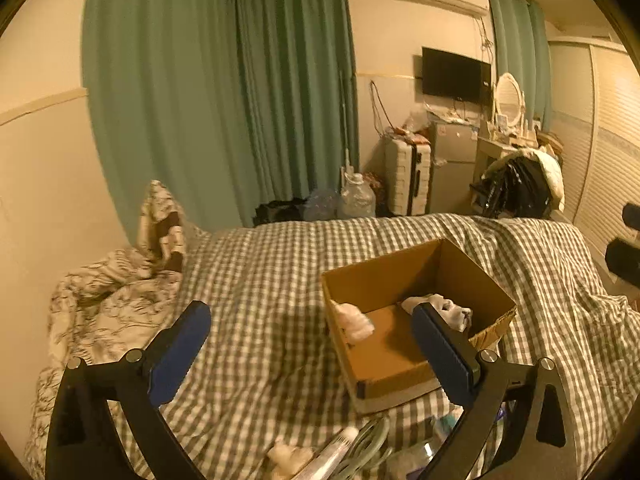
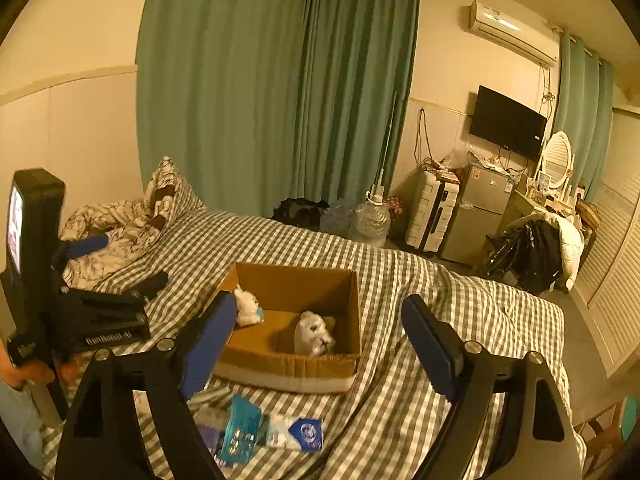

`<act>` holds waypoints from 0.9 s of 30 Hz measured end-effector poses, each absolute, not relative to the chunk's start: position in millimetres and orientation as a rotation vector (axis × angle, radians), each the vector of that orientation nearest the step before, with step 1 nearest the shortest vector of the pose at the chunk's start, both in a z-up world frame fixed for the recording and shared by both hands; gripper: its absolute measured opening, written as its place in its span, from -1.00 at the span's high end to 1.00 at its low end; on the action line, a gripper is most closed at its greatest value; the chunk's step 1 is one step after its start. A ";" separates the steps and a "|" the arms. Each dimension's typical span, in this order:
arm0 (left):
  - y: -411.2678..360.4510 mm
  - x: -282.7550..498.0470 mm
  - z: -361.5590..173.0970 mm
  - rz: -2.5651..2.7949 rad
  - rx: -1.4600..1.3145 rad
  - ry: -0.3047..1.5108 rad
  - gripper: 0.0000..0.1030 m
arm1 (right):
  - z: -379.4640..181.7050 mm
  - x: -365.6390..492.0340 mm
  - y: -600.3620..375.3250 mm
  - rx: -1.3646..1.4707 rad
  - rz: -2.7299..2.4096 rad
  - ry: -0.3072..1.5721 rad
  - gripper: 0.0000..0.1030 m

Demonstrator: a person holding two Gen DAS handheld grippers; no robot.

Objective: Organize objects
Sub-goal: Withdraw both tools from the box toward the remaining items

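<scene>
An open cardboard box [image 1: 372, 276] [image 2: 288, 284] stands on the checked bedspread [image 1: 260, 280] [image 2: 400, 280]. Inside it lie a white fluffy item [image 1: 354, 320] [image 2: 248, 308] and a grey-white bundle [image 1: 452, 310] [image 2: 314, 334]. My left gripper [image 1: 312, 340] is open and empty, held above the bed at the box's left near corner. My right gripper [image 2: 320, 340] is open and empty, above the box's near wall. Loose items lie on the bed in front of the box: a teal packet [image 2: 240, 428], a white and blue packet [image 2: 296, 432], a white tube [image 1: 332, 456] and a cable [image 1: 368, 440].
A crumpled patterned quilt and pillow [image 1: 120, 292] [image 2: 132, 224] lie at the bed's left by the wall. Beyond the bed stand water jugs [image 1: 356, 196], a white suitcase [image 1: 408, 176], a small fridge [image 2: 480, 208] and a chair with bags [image 2: 532, 252]. The left gripper's body [image 2: 60, 280] shows at left.
</scene>
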State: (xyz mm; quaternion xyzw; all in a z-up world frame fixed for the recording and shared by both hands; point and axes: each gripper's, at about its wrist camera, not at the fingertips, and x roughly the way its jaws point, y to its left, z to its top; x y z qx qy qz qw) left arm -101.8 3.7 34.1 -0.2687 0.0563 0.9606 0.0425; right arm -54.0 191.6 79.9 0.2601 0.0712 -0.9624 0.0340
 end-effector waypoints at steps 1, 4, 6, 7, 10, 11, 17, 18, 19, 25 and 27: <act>0.3 -95.9 34.0 2.938 -0.825 0.172 -1.00 | 77.9 -49.4 189.9 0.808 -2.957 0.220 -0.66; -10.2 -78.3 25.9 2.941 -0.841 0.167 -1.00 | 64.4 -35.5 183.9 0.855 -2.958 0.219 -0.67; -17.0 -70.2 14.5 2.939 -0.867 0.167 -1.00 | 49.8 -29.9 181.2 0.891 -2.953 0.217 -0.67; -19.1 -66.7 8.5 2.940 -0.883 0.169 -1.00 | 38.8 -27.1 179.5 0.918 -2.949 0.205 -0.67; -27.5 -55.7 -17.9 2.949 -0.941 0.173 -1.00 | 7.7 -24.8 175.4 0.992 -2.921 0.170 -0.67; -27.1 -51.2 -28.5 2.949 -0.965 0.175 -1.00 | -6.3 -24.5 173.9 1.033 -2.902 0.152 -0.67; -30.4 -45.7 -84.9 2.908 -1.117 0.139 -1.00 | -79.5 -34.0 162.0 1.268 -2.798 0.140 -0.67; -28.4 -45.2 -95.5 2.893 -1.146 0.156 -1.00 | -88.0 -35.9 159.9 1.296 -2.780 0.145 -0.66; -27.5 -44.4 -102.5 2.887 -1.162 0.168 -1.00 | -96.3 -36.5 158.5 1.319 -2.760 0.151 -0.66; -17.5 -48.7 -124.0 2.851 -1.206 0.220 -1.00 | -117.4 -42.8 151.6 1.387 -2.690 0.169 -0.38; -13.4 -51.8 -128.5 2.833 -1.213 0.240 -1.00 | -122.0 -45.2 152.5 1.407 -2.687 0.176 -0.29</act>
